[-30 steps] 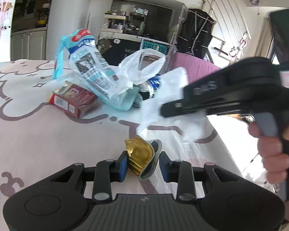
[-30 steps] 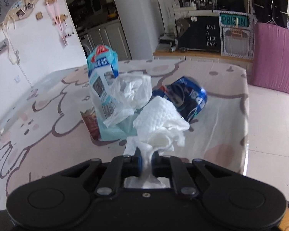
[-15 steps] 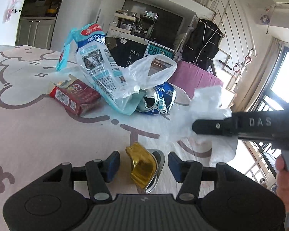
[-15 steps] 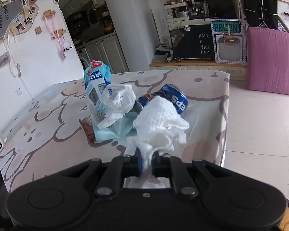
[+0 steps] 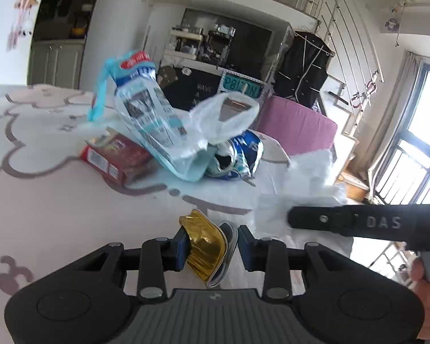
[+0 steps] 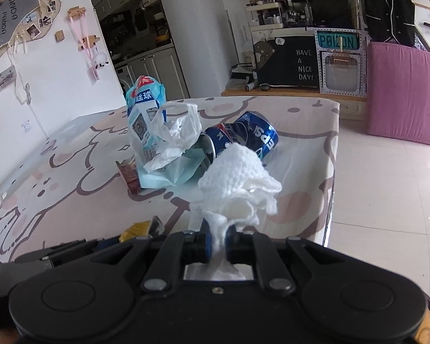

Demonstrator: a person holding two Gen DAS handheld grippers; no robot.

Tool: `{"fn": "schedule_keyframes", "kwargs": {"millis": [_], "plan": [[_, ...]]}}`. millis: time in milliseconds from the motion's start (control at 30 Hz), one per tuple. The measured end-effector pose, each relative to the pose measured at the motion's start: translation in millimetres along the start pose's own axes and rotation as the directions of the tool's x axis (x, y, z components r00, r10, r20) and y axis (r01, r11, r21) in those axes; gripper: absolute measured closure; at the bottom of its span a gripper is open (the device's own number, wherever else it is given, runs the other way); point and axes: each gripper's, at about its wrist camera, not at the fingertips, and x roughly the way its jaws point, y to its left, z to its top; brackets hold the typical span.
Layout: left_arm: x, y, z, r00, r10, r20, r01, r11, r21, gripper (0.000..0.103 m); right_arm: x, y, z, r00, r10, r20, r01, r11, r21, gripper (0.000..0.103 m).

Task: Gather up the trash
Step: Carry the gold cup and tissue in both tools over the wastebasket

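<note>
left claw (image 5: 210, 245): closing in on the crumpled gold wrapper (image 5: 205, 246). My left pad is already against the foil; on the right pad's side there's a thin sliver of daylight, so I wouldn't call it a proper grip.
right claw (image 6: 216, 242): clenched tight on the neck of a white paper towel wad (image 6: 239, 183), which blooms up in front of my fingers and hangs clear of the table.
table (image 6: 71, 200): pink-and-white cartoon cloth. Its right edge drops to the tiled floor (image 6: 387, 200) close by my right claw, and the far edge runs just behind the trash pile.
trash pile: mid-table, all bunched together. A blue-and-white pouch (image 5: 146, 120) stands tilted, a white plastic bag (image 5: 223, 117) is draped against it, the red box (image 5: 114, 157) sits at its left foot and the crushed blue can (image 6: 243, 137) lies on its side at the right.
open room: lots of bare cloth left of the pile and between the pile and my claws. The gold wrapper sits alone, well apart from the heap.
crowding: my right claw's arm crosses just beside the left one.
</note>
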Motion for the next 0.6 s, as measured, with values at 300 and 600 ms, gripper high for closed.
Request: {"fn": "schedule_keyframes", "kwargs": {"millis": [300,600], "plan": [[-35,-13,8,0.998,0.042,0.035,-0.043,0.998,0.041,0.066,-40,0,-6,0.998,-0.027,0.057,0.031,0.998,-0.061,0.094],[-67,-43,7,0.998,0.038,0.059,-0.042,0.996,0.081,0.066,-90,-6,-24,0.991,-0.068,0.118,0.079,0.993,-0.084,0.094]]}}
